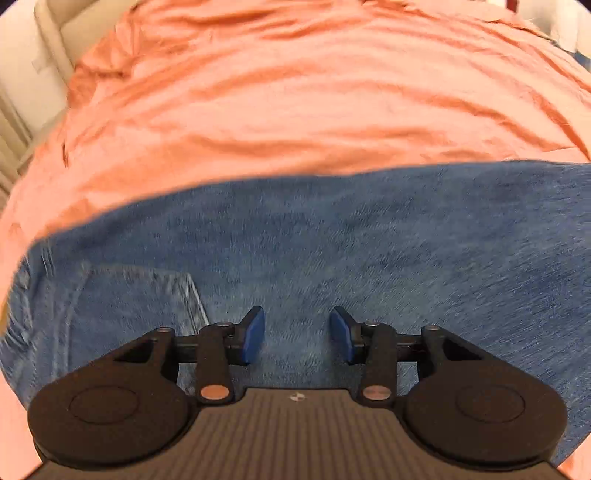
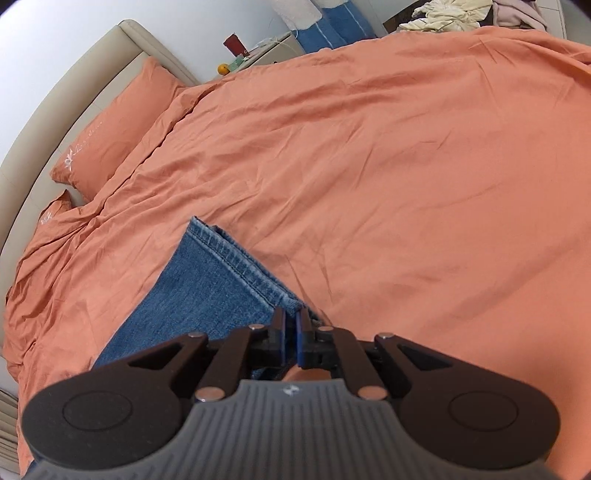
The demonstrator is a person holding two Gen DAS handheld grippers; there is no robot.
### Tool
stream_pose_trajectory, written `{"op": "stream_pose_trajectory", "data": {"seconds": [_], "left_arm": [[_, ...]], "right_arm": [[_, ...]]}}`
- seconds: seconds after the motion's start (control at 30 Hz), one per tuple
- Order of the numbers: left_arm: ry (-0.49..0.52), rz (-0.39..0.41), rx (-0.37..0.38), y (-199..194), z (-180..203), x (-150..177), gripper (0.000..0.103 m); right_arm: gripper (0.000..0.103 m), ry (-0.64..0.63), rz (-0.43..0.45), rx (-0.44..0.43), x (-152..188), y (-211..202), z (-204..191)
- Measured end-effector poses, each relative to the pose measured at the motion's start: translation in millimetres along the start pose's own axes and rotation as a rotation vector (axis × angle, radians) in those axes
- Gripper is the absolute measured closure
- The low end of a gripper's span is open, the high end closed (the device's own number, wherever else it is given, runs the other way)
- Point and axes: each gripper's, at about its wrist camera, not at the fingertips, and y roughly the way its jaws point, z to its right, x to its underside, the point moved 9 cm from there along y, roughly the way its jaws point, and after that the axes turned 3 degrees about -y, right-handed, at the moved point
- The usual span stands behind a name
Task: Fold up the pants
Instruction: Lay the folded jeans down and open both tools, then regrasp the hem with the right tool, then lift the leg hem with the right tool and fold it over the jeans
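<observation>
Blue denim pants lie on an orange bed cover. In the left wrist view my left gripper is open and empty, just above the denim near a back pocket. In the right wrist view my right gripper is shut on the stitched hem of the pants legs, at its near corner, holding it a little above the cover.
Two orange pillows lie against a beige headboard at the left. A bedside table with a red cup and an orange stands at the back. Loose clothes lie at the far right.
</observation>
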Motion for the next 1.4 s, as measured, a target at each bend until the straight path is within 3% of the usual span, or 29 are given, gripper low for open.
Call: {"op": "stream_pose_trajectory", "data": {"seconds": [0.1, 0.27, 0.4, 0.53, 0.6, 0.7, 0.97, 1.13, 1.3, 1.4], "left_arm": [[0.021, 0.029, 0.065, -12.6, 18.7, -7.5, 0.052], [0.106, 0.091, 0.212, -29.8, 81.7, -18.9, 0.058], [0.177, 0.098, 0.3, -34.3, 138.8, -25.3, 0.058], [0.22, 0.111, 0.364, -30.0, 188.7, -32.1, 0.058], [0.248, 0.119, 0.396, -26.8, 213.8, -34.9, 0.058], [0.275, 0.137, 0.441, -19.4, 248.6, -44.7, 0.058], [0.328, 0.131, 0.376, 23.2, 298.6, -79.7, 0.063], [0.352, 0.106, 0.361, 41.3, 313.4, -89.3, 0.066], [0.37, 0.11, 0.336, 40.0, 317.5, -92.4, 0.066], [0.315, 0.128, 0.335, 21.3, 306.1, -90.3, 0.071]], "right_arm": [[0.057, 0.005, -0.032, -0.039, 3.8, -10.2, -1.4], [0.058, 0.112, -0.102, -0.109, 21.5, 4.9, 6.4], [0.063, 0.258, -0.086, -0.165, 21.8, 23.3, 20.8], [0.083, 0.351, -0.078, -0.197, 14.9, 35.6, 29.9], [0.087, 0.287, -0.08, -0.183, 11.4, 31.7, 24.7], [0.091, 0.079, -0.046, -0.131, 2.8, 17.4, 4.2], [0.093, -0.094, 0.005, -0.121, -16.9, -8.7, -25.8], [0.093, -0.124, 0.001, -0.101, -18.2, -9.4, -27.9], [0.093, -0.122, -0.012, -0.068, -16.2, -6.3, -28.2], [0.093, -0.107, -0.01, -0.075, -19.4, -12.4, -33.2]]}}
